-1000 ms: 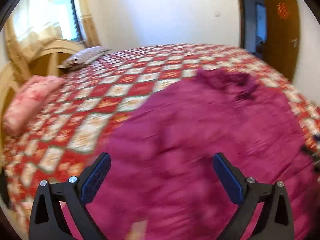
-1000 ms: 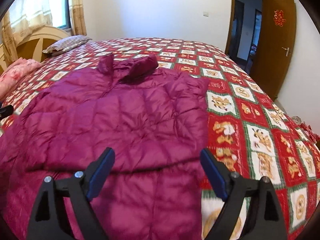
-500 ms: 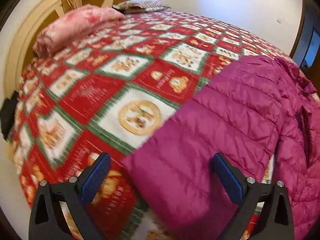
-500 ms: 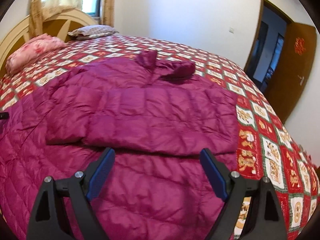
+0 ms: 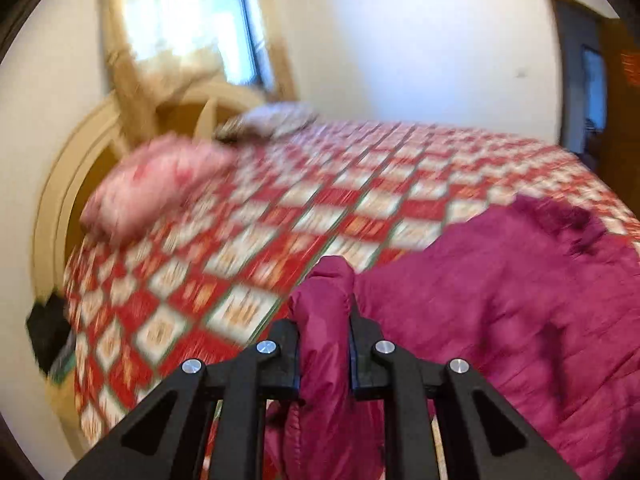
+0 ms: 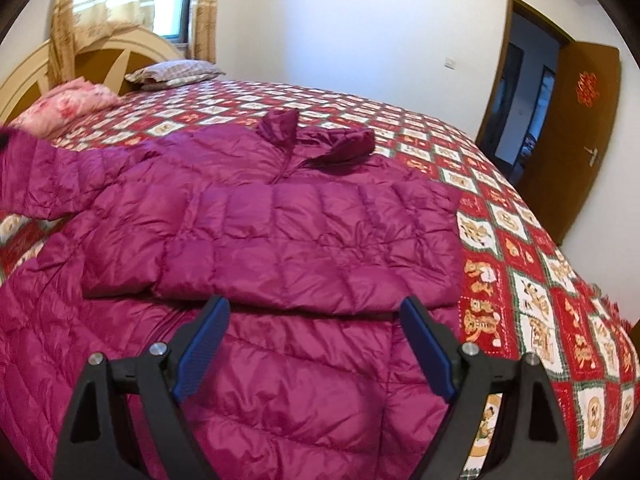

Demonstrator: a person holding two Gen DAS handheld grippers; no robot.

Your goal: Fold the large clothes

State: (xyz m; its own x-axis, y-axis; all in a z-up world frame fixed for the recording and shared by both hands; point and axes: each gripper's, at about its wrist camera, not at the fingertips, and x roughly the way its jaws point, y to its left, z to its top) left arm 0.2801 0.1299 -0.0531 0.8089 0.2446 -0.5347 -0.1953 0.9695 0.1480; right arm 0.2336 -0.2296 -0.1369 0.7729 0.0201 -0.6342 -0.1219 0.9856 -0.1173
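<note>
- The magenta quilted jacket [image 6: 304, 240] lies spread on the bed [image 6: 520, 264], front up, its collar [image 6: 316, 136] toward the headboard [image 6: 36, 68].
- The left hand-held gripper [image 5: 324, 344] is closing, and a fold of the jacket's sleeve [image 5: 326, 320] sits between its jaws, the pads pressing on it from both sides (this view is smeared by motion, but the pinched cloth is sharp).
- In the right wrist view that same sleeve [image 6: 52, 176] is raised off the bedspread at the left edge of the picture, stretching away from the jacket's shoulder.
- The other sleeve is folded across the chest, its lower edge forming a straight ridge just ahead of the right hand-held gripper [image 6: 316, 344].
- The right hand-held gripper is spread wide and grasps nothing; it hovers over the lower part of the jacket, its blue pads [image 6: 204, 344] apart from the cloth.
- A pink pillow [image 6: 68, 100] and a checked pillow [image 6: 172, 72] lie at the head of the bed, well apart from the jacket.
- A brown door [image 6: 576, 132] stands open at the right.
</note>
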